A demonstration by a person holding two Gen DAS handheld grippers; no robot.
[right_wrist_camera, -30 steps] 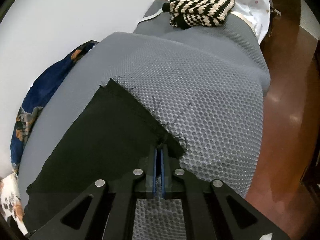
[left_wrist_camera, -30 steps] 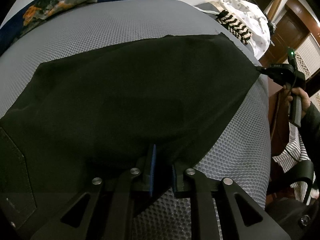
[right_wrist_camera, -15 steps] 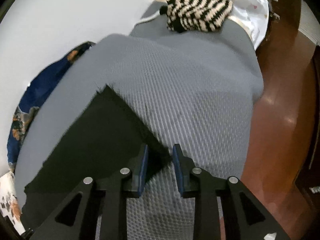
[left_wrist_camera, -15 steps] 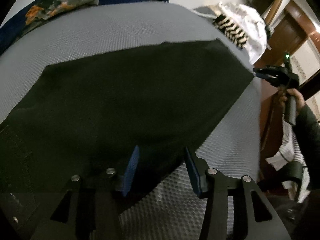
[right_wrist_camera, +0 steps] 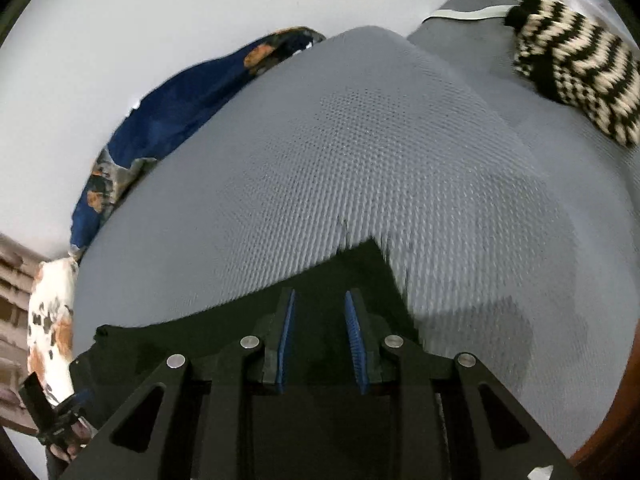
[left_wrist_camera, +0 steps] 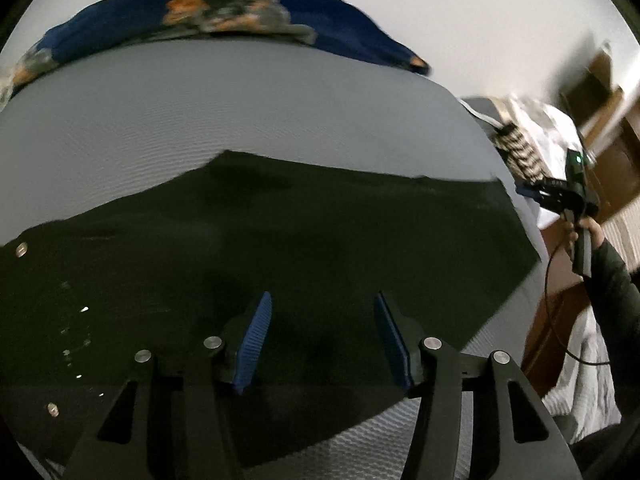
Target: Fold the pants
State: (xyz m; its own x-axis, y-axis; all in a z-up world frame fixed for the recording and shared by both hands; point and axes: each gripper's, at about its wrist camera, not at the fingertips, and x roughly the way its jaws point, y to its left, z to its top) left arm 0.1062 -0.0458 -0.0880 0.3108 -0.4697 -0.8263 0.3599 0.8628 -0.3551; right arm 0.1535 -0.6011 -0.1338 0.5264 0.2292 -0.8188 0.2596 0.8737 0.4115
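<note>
Black pants [left_wrist_camera: 300,240] lie flat on a grey mesh-covered bed [left_wrist_camera: 240,120]. Metal studs show at their left end. My left gripper [left_wrist_camera: 323,304] is open and empty, raised above the pants' near edge. My right gripper [right_wrist_camera: 320,300] is open and empty above the pants' corner [right_wrist_camera: 352,268] at the leg end. The right gripper also shows in the left wrist view [left_wrist_camera: 560,196], held in a hand beyond the pants' right end. The left gripper shows small in the right wrist view [right_wrist_camera: 52,420] at the lower left.
A blue patterned cloth [left_wrist_camera: 224,20] lies along the bed's far edge by the white wall. A black-and-cream striped knit [right_wrist_camera: 576,68] and white clothes [left_wrist_camera: 548,120] lie at the bed's right end. Brown wooden floor [right_wrist_camera: 616,420] and furniture stand to the right.
Both grippers have let go of the pants and opened. Both have lifted and pulled back. The pants now lie flat on the bed.
</note>
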